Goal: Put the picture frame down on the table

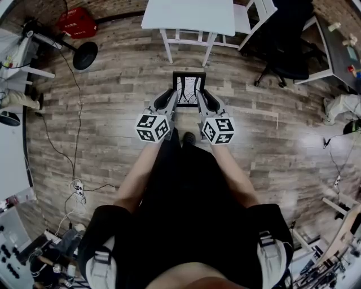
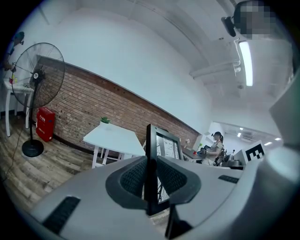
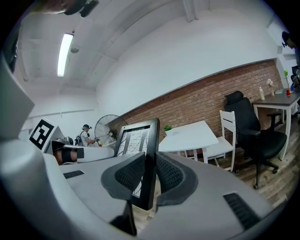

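- two grippers hold one black picture frame (image 1: 188,89) in the air, over the wood floor (image 1: 113,118).
- left gripper (image 1: 171,100) pinches the frame's left edge; in the left gripper view its jaws press on both faces of the edge (image 2: 151,150).
- right gripper (image 1: 203,100) pinches the right edge; in the right gripper view the jaws are clamped on the frame (image 3: 137,140) the same way.
- frame shows a white sheet with dark lines.
- white table (image 1: 189,16) stands ahead of the frame, apart from it, with nothing touching.
- white chair (image 1: 251,17) just beside the table, black office chair (image 1: 289,48) further right.
- standing fan (image 1: 84,55) and red box (image 1: 76,22) to the left, by the brick wall (image 2: 93,103).
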The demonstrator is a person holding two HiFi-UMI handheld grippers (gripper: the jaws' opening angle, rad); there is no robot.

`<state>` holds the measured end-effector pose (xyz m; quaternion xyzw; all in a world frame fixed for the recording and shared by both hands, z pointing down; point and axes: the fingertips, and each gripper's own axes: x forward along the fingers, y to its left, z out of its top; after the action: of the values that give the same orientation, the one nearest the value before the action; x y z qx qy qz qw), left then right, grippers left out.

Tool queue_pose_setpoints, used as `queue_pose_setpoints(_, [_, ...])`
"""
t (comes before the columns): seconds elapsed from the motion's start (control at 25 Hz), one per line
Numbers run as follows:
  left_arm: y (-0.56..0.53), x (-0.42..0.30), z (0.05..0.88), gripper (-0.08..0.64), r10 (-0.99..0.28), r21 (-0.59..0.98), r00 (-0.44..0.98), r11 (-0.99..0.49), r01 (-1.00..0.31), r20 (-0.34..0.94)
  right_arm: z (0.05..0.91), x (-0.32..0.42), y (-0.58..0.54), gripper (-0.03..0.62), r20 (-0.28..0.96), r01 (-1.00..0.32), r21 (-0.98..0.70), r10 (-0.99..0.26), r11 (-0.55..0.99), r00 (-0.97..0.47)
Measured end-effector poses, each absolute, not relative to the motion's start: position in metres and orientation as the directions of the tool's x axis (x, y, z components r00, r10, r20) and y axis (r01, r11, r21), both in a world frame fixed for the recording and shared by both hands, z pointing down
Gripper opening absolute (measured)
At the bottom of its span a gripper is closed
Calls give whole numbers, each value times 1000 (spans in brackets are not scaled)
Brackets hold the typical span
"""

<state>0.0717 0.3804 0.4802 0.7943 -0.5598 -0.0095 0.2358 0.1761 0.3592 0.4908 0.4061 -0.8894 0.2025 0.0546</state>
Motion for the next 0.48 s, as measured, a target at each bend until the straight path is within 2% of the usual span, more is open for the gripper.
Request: queue_pose_setpoints(0.48, [348, 54, 488, 78, -873, 389, 413, -297, -872, 259, 499, 159, 332, 72, 283, -770, -312, -719, 557, -634])
